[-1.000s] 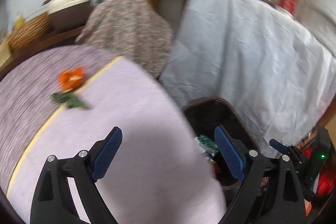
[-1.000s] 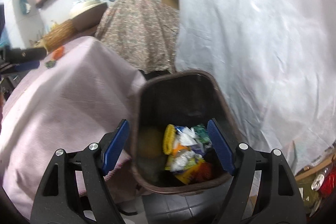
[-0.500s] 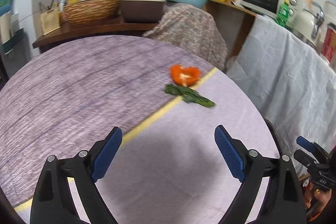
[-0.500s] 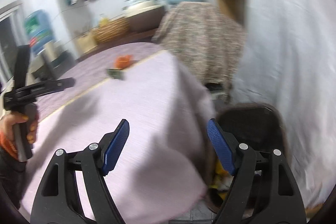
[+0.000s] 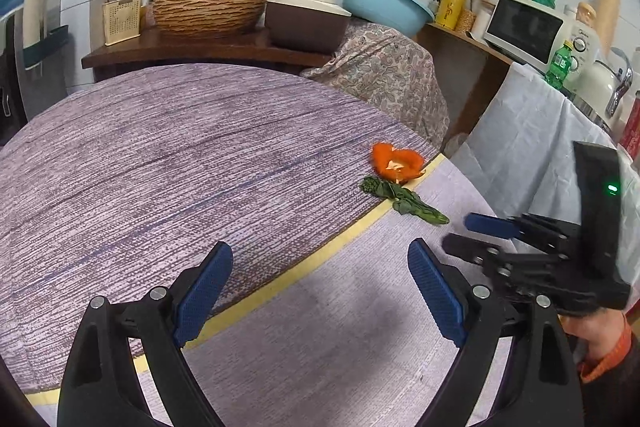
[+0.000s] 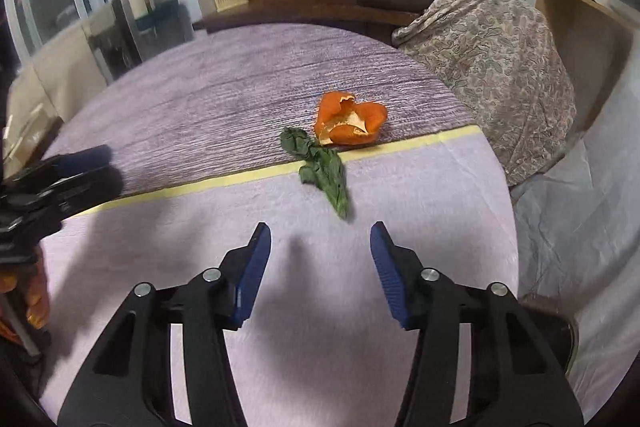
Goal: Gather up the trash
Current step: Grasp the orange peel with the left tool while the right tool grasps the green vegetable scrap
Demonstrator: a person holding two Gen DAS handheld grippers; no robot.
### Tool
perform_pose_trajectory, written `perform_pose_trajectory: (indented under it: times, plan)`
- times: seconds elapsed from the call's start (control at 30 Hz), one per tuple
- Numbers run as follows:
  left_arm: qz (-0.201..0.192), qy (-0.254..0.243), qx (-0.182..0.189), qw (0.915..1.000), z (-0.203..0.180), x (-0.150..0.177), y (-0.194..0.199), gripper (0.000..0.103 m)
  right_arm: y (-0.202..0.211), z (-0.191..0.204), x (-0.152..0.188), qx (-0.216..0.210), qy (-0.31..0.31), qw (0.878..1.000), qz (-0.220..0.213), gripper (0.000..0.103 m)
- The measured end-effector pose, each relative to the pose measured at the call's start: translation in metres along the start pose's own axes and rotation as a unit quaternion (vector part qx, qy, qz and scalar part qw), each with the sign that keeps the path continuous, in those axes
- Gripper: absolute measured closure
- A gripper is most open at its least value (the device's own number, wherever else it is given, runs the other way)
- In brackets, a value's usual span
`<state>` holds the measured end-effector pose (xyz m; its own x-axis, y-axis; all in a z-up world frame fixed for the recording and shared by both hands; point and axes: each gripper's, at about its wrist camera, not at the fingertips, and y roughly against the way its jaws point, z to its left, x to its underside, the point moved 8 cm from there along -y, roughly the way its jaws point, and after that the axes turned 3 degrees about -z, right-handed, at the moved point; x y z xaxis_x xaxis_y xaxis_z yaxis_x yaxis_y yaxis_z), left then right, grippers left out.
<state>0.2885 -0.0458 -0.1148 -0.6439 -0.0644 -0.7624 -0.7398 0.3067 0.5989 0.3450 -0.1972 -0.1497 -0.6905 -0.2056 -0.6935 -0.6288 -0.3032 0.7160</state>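
Observation:
An orange peel (image 6: 349,123) and a wilted green leaf (image 6: 325,167) lie together on the round purple table (image 6: 224,99), across its yellow stripe. They also show in the left wrist view: peel (image 5: 397,163), leaf (image 5: 402,199). My right gripper (image 6: 320,267) is open and empty, just short of the leaf. My left gripper (image 5: 320,287) is open and empty, over the table, left of the trash. The right gripper also shows in the left wrist view (image 5: 476,235).
A rim of the dark bin (image 6: 568,339) shows at the table's right edge. A patterned cloth-covered object (image 6: 492,39) and a white sheet (image 6: 580,195) stand to the right. A counter (image 5: 200,49) with a basket and basins runs behind the table.
Both grippers swung away from the bin toward the table. The right gripper now faces the leaf and peel from close by. Both stay open and empty.

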Motion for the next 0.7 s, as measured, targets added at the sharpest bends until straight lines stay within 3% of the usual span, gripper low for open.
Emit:
perform_pose_trajectory:
  times: [0.23,0.3,0.33,0.57,0.7]
  plan:
    - [0.003,-0.002,0.006,1.0,0.003,0.002,0.0,0.016,-0.039,0.005,-0.014,0.029,0.034,0.999,0.026,0.076]
    - [0.005,-0.003,0.008,1.0,0.001,0.003,-0.001,0.016,-0.041,0.006,-0.016,0.028,0.034,0.999,0.027,0.09]
    - [0.005,-0.003,0.008,1.0,0.001,0.004,-0.001,0.016,-0.041,0.006,-0.016,0.033,0.034,0.998,0.028,0.092]
    - [0.01,0.002,0.012,0.9999,-0.004,0.002,-0.005,0.016,-0.013,0.009,0.002,0.013,0.02,1.0,0.009,0.093]
    - [0.021,-0.021,0.015,0.9994,-0.022,-0.008,-0.017,0.016,0.019,0.013,0.016,-0.001,0.013,1.0,-0.015,0.093]
